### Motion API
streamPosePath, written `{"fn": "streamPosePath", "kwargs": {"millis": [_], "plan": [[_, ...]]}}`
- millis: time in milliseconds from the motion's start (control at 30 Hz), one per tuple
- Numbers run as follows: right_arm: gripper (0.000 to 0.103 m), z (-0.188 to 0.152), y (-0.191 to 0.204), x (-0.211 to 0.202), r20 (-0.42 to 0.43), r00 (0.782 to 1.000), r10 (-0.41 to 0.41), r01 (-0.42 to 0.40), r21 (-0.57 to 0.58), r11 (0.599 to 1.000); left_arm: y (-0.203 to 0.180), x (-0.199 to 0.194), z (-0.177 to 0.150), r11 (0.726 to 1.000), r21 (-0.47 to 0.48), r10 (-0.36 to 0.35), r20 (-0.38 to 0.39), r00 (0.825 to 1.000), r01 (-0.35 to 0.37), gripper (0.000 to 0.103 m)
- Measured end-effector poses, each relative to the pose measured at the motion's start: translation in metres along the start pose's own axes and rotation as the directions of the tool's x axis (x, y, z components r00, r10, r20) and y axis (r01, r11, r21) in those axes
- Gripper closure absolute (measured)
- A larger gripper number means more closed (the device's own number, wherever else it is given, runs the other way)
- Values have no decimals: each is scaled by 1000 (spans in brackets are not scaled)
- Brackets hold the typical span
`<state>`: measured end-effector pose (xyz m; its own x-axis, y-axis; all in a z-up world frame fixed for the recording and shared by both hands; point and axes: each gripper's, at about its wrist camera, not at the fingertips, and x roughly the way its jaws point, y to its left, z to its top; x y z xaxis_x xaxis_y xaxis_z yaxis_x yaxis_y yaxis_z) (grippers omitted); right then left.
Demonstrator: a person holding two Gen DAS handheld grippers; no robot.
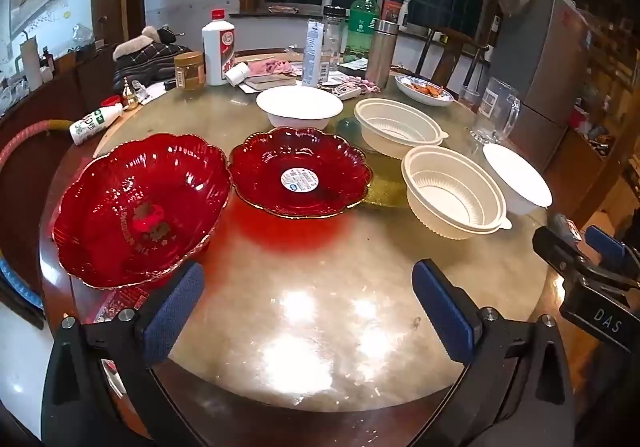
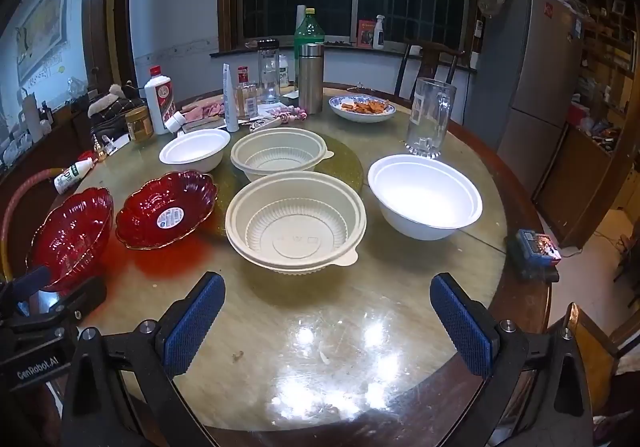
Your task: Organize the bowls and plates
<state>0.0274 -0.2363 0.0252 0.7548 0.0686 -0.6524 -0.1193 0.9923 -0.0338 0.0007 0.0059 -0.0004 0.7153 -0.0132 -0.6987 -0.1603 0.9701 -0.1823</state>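
Two red scalloped glass plates sit on the round table's left: a larger one (image 1: 140, 207) (image 2: 72, 235) and one with a white sticker (image 1: 300, 173) (image 2: 166, 209). Two cream ribbed plastic bowls stand in the middle, near (image 1: 454, 191) (image 2: 296, 221) and far (image 1: 398, 127) (image 2: 278, 153). One white foam bowl is at the right (image 1: 518, 179) (image 2: 424, 195), another at the back left (image 1: 298, 107) (image 2: 196, 149). My left gripper (image 1: 308, 311) hovers open over the front edge by the larger red plate. My right gripper (image 2: 326, 321) hangs open before the near cream bowl. Neither holds anything.
The back of the glass-topped table (image 2: 340, 327) is crowded: bottles, a steel flask (image 2: 311, 77), a glass mug (image 2: 430, 119), a plate of food (image 2: 362, 108). A white tube (image 1: 96, 123) lies at the left rim. A small blue device (image 2: 536, 247) sits at the right edge.
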Motion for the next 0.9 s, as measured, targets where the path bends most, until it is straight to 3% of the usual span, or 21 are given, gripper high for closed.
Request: {"fn": "streamPosePath", "kwargs": {"millis": [167, 900], "plan": [[0, 0, 5, 4, -19, 1000, -7, 6, -19, 1000, -7, 3, -1, 996, 70, 58, 6, 998, -58, 0], [0, -12, 26, 18, -70, 997, 37, -39, -25, 999, 1, 0, -5, 995, 62, 73, 20, 997, -74, 0]]}}
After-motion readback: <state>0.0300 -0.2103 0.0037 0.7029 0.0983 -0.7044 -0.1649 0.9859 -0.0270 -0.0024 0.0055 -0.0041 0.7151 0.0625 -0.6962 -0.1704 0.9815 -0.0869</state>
